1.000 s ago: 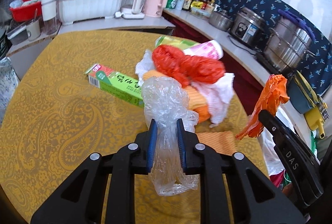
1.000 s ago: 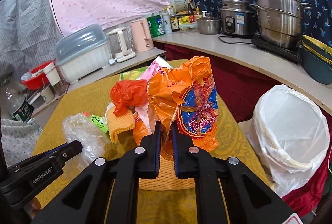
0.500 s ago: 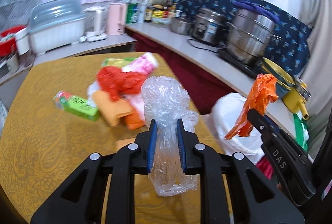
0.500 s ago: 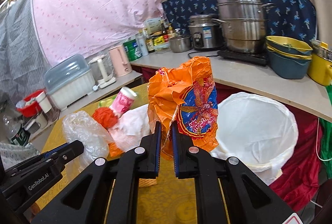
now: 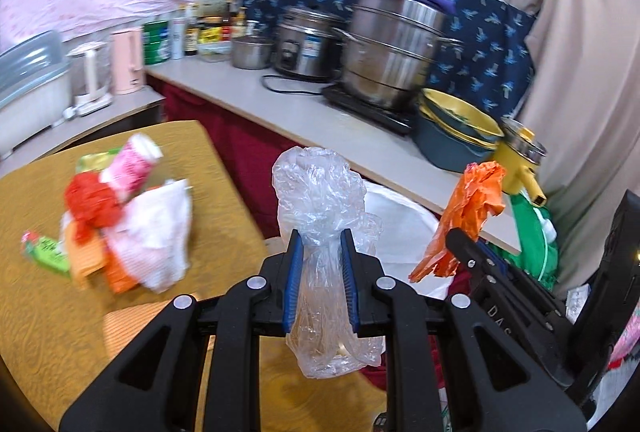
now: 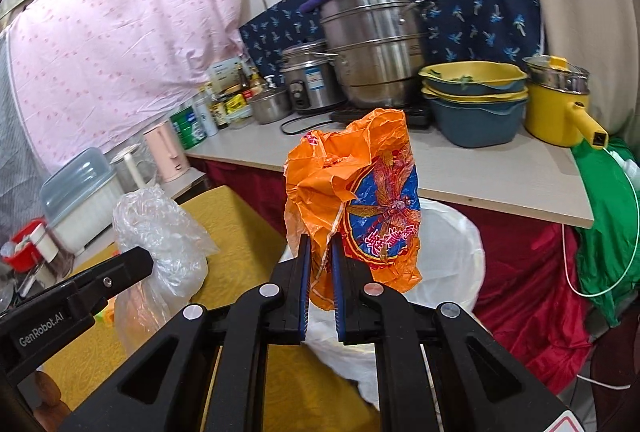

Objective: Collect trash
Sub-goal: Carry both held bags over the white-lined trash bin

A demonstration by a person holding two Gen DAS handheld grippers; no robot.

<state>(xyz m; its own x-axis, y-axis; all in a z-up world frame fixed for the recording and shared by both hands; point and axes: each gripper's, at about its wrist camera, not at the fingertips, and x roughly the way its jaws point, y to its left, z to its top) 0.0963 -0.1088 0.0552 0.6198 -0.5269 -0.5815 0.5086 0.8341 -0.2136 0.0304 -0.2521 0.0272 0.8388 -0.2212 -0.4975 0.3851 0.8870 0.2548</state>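
The crumpled clear plastic bag (image 5: 320, 200) is colourless and glossy; the crinkled orange plastic wrapper (image 6: 352, 200) bears a blue panel with a red-gold dragonfly and pink lettering; the round bin's thin plastic liner (image 6: 448, 244) is white; the patterned table cloth (image 5: 224, 188) is mustard yellow with a paisley weave; the hanging cotton sheet (image 6: 120, 64) is pale pink with small darker dots; the backsplash cloth (image 6: 480, 0) is navy with light-blue sprigs; the stacked plastic basins (image 6: 476, 92) are yellow over slate blue.
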